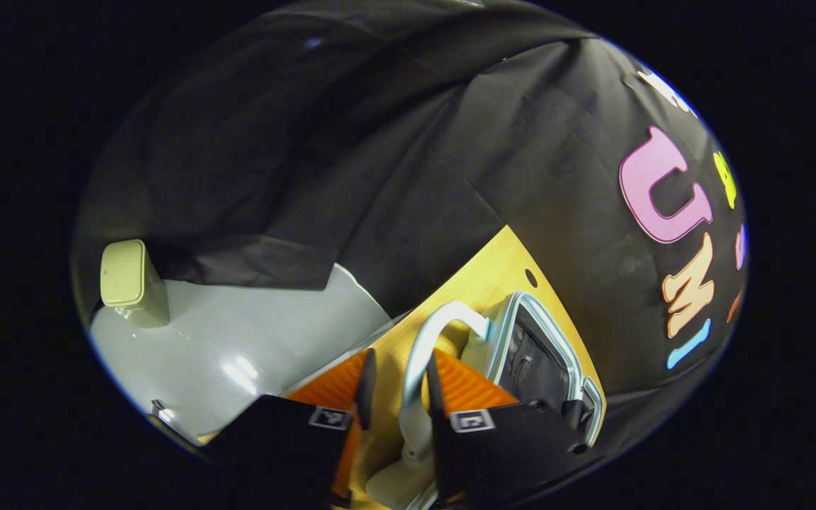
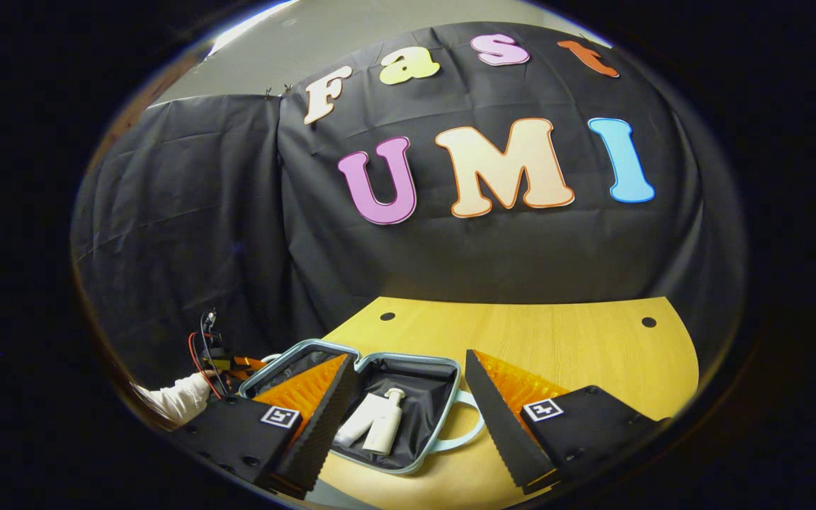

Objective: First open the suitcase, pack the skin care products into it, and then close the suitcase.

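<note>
The suitcase (image 2: pixel 380 397) lies open on the wooden table, light blue rim, black lining. Two white skin care bottles (image 2: pixel 378 422) lie side by side in its base. Its lid (image 2: pixel 287 365) stands raised at the left. In the left gripper view, the lid's mesh lining (image 1: pixel 535 361) and pale handle (image 1: pixel 418 347) are close up. My left gripper (image 1: pixel 401 379) straddles that handle; the handle lies against the right finger, with a gap to the left one. A white-sleeved hand (image 2: pixel 181 397) holds that gripper. My right gripper (image 2: pixel 406 356) hovers open over the base, holding nothing.
The wooden table (image 2: pixel 557 340) has bare surface to the right of the suitcase, and small holes near its far edge. Beyond the table's side, a cream bin (image 1: pixel 132 283) stands on the grey floor (image 1: pixel 238 347). Black cloth walls close in the booth.
</note>
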`<state>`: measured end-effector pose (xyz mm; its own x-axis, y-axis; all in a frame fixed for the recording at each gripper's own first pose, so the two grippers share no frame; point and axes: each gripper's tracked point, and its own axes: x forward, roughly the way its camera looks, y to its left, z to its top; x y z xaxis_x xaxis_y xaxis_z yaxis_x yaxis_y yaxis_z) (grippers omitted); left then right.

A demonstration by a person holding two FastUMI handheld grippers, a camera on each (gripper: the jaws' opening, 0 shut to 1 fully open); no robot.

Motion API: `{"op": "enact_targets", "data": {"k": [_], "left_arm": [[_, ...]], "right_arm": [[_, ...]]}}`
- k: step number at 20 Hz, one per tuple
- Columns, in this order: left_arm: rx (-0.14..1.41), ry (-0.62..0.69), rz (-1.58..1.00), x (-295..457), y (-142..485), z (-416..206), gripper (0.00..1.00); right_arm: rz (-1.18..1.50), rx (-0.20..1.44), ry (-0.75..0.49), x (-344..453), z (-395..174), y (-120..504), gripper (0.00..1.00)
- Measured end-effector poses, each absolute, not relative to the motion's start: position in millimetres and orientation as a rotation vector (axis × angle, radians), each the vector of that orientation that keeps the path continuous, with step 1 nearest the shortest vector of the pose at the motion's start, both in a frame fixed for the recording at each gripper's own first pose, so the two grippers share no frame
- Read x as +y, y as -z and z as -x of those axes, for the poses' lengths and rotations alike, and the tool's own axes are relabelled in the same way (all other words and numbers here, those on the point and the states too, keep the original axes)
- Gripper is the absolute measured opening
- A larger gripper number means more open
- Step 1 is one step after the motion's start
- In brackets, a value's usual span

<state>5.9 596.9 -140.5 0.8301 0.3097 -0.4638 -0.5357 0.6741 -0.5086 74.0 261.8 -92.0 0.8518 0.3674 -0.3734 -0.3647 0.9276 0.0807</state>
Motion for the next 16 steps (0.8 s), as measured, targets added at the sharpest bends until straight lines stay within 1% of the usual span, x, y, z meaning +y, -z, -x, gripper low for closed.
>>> {"op": "enact_targets", "data": {"k": [1, 2, 4, 6, 10, 11, 12, 13, 14, 15, 16], "left_arm": [[0.368, -0.483, 0.660, 593.7, 142.3, -8.0, 0.20], [0.382, -0.481, 0.634, 593.6, 141.0, -8.5, 0.08], [0.397, -0.480, 0.594, 594.7, 137.1, -5.7, 0.03], [0.414, -0.477, 0.567, 592.9, 133.1, -3.7, 0.00], [0.411, -0.482, 0.528, 587.1, 115.3, -3.7, 0.00], [0.399, -0.481, 0.527, 586.5, 105.3, -1.8, 0.00], [0.382, -0.479, 0.519, 584.3, 93.7, -1.2, 0.00], [0.362, -0.471, 0.504, 579.4, 80.2, -1.3, 0.00], [0.345, -0.458, 0.480, 571.5, 64.8, -2.1, 0.00], [0.330, -0.451, 0.443, 563.0, 50.2, -3.2, 0.00], [0.310, -0.439, 0.403, 553.1, 34.0, -4.1, 0.00]], "right_arm": [[0.000, 0.391, -0.383, 259.9, -75.3, 90.6, 0.98], [0.003, 0.388, -0.382, 258.4, -75.5, 89.3, 0.98], [0.006, 0.389, -0.380, 257.0, -75.5, 89.6, 0.98], [0.011, 0.383, -0.380, 255.5, -76.1, 87.8, 0.98], [0.013, 0.365, -0.377, 251.6, -77.8, 84.7, 0.98], [0.014, 0.360, -0.375, 250.5, -78.5, 83.7, 0.98], [0.012, 0.356, -0.374, 249.3, -79.2, 82.3, 0.95], [0.009, 0.351, -0.372, 247.4, -80.0, 80.8, 0.98], [0.006, 0.346, -0.372, 243.3, -84.7, 82.2, 0.98], [0.004, 0.339, -0.372, 241.6, -86.8, 80.4, 0.95], [0.004, 0.333, -0.372, 239.3, -87.4, 80.3, 0.98]]}}
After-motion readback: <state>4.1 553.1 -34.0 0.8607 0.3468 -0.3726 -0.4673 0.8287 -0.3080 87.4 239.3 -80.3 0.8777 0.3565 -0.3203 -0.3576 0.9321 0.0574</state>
